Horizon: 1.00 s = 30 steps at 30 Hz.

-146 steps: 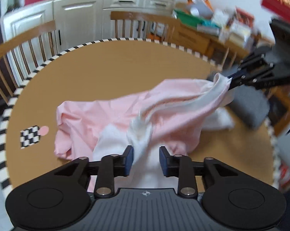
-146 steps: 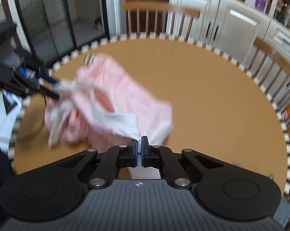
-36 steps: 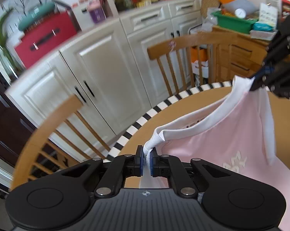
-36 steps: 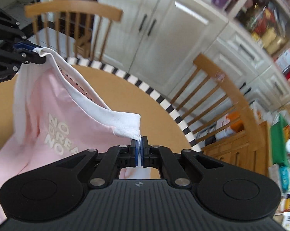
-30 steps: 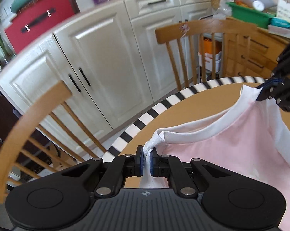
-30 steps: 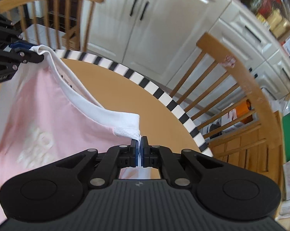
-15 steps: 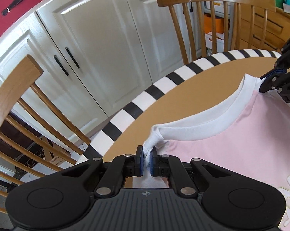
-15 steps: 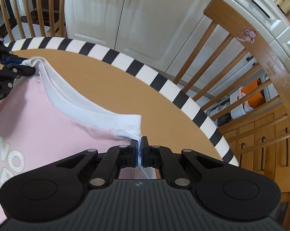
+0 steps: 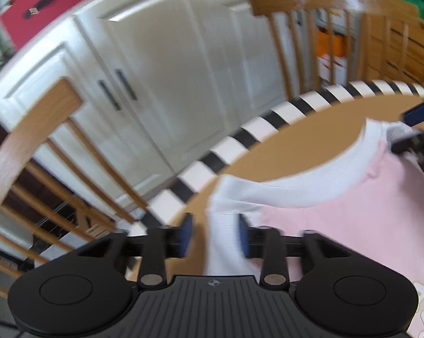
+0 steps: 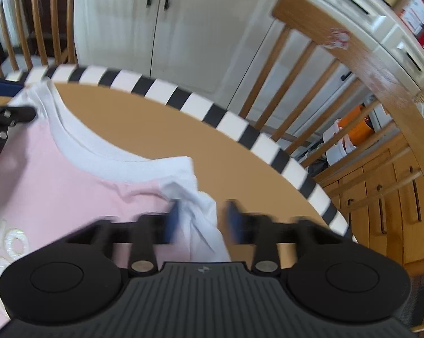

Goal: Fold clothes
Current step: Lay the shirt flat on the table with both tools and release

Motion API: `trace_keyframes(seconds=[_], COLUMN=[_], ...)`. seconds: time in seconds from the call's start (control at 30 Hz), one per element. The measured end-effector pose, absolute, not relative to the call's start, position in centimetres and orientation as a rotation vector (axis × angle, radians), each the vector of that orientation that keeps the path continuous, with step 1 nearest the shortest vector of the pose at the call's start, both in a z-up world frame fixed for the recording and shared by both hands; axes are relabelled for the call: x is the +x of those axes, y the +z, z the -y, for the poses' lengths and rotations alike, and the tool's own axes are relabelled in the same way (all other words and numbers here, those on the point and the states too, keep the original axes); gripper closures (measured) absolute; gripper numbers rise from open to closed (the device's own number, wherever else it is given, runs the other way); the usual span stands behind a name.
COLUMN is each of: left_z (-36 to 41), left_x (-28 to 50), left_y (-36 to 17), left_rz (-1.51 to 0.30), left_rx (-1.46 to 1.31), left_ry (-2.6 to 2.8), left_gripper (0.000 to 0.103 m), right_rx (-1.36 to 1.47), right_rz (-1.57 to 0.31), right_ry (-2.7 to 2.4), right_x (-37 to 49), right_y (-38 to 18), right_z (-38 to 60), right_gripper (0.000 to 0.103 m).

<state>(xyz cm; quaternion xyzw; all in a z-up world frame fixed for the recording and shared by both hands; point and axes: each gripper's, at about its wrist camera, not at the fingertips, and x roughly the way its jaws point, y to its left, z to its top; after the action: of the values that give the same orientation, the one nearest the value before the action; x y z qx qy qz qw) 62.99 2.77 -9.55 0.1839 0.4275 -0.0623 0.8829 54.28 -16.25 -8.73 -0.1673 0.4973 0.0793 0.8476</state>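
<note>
While one pink shirt with a white collar lies flat at the far edge of the round table, both jaws are opening: left gripper and right gripper each straddle a white shoulder corner, unpinched. Two wooden chairs and white cabinets stand beyond the striped rim.

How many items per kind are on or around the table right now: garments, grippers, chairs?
Garments: 1, pink shirt lying on the table
Grippers: 2, left gripper and right gripper, both opening, white sleeve fabric between the pads
Chairs: 2, and
Total: 5
</note>
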Motion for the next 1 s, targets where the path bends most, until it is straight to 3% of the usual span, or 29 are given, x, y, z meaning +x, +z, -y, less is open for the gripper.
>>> trace_keyframes(seconds=[0.2, 0.4, 0.6, 0.67, 0.73, 0.83, 1.0], left_z=[-8.4, -9.6, -9.6, -9.5, -9.4, -9.3, -11.1], left_x=[56.6, 47.4, 43.5, 43.2, 43.1, 42.9, 43.4], left_y=[-6.4, -7.8, -9.1, -9.3, -9.5, -9.2, -8.1], left_rz=[-0.869, -0.931, -0.935, -0.945, -0.956, -0.958, -0.956], left_rx=[0.258, 0.234, 0.187, 0.144, 0.099, 0.083, 0.104], left_ry=[-0.162, -0.245, -0.200, -0.207, -0.236, -0.259, -0.214], left_gripper=[0.045, 0.045, 0.046, 0.055, 0.079, 0.094, 0.097], right_rx=[-0.145, -0.094, -0.052, -0.080, -0.105, -0.079, -0.167], right_rz=[-0.989, -1.042, -1.069, -1.077, -1.075, -1.081, -1.072], right_ry=[0.225, 0.167, 0.162, 0.171, 0.181, 0.206, 0.166], right_x=[47.2, 42.5, 40.8, 40.7, 40.7, 41.1, 42.0], right_y=[-5.3, -7.4, -9.1, -9.6, -10.0, -10.0, -8.8], right_z=[21.7, 26.8, 28.3, 28.0, 27.5, 27.0, 27.7], right_gripper=[0.052, 0.052, 0.053, 0.054, 0.060, 0.100, 0.101])
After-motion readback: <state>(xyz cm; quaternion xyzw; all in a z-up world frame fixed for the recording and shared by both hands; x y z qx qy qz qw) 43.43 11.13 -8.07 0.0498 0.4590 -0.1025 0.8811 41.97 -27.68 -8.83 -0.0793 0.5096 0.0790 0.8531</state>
